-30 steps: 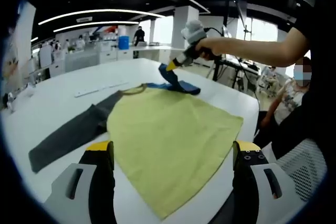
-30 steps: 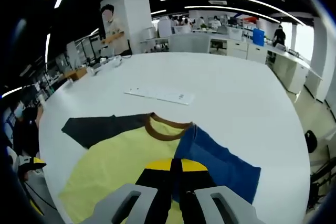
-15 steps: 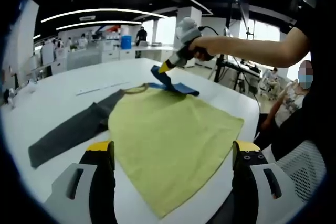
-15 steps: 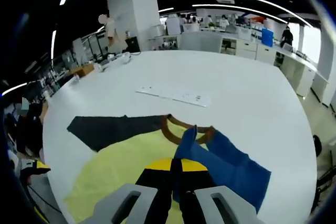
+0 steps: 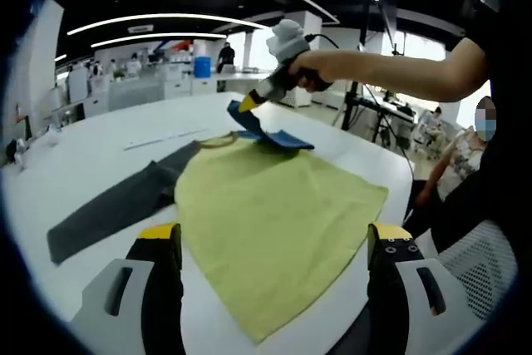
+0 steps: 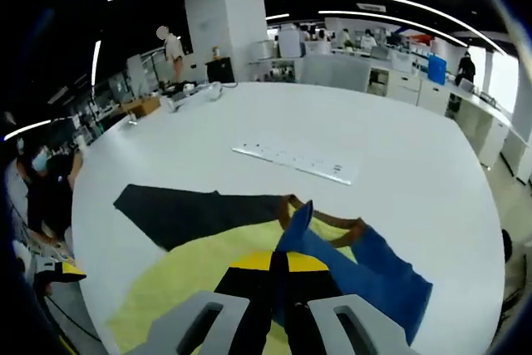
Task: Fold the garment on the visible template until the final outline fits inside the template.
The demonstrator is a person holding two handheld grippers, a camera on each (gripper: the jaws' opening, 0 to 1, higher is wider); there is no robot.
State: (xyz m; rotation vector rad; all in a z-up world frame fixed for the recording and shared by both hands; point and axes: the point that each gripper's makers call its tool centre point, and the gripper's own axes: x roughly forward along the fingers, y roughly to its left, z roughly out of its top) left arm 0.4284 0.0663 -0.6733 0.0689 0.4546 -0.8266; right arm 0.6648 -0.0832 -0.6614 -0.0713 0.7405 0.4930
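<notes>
- Left gripper view: the left tool (image 5: pixel 274 243) rises from the bottom edge with its yellow-tipped jaws spread wide apart, holding nothing.
- Between and beyond those jaws lies the garment, a long-sleeved shirt with a yellow-green fabric body (image 5: pixel 274 205), spread flat on the white round bench (image 5: pixel 83 151).
- The dark grey sleeve (image 5: pixel 108 209) extends flat across the bench to the left of the body.
- At the far end of the body, the brown collar (image 5: pixel 214 140) lies on the bench.
- Beside the collar, the blue sleeve (image 5: pixel 270 132) is partly lifted off the bench, its end pinched in the right tool (image 5: pixel 243 106), which a hand (image 5: pixel 320 68) holds above the bench.
- Right gripper view: the right tool (image 6: pixel 278 297) has its jaws pressed together on the blue sleeve (image 6: pixel 366 268), whose fabric rises in a fold at the jaw tips.
- Just beyond the jaws sits the brown collar (image 6: pixel 287 209), with the dark grey sleeve (image 6: pixel 191 214) stretching left.
- Farther out, a long white flat strip (image 6: pixel 295 161) lies on the bench (image 6: pixel 374 139).
</notes>
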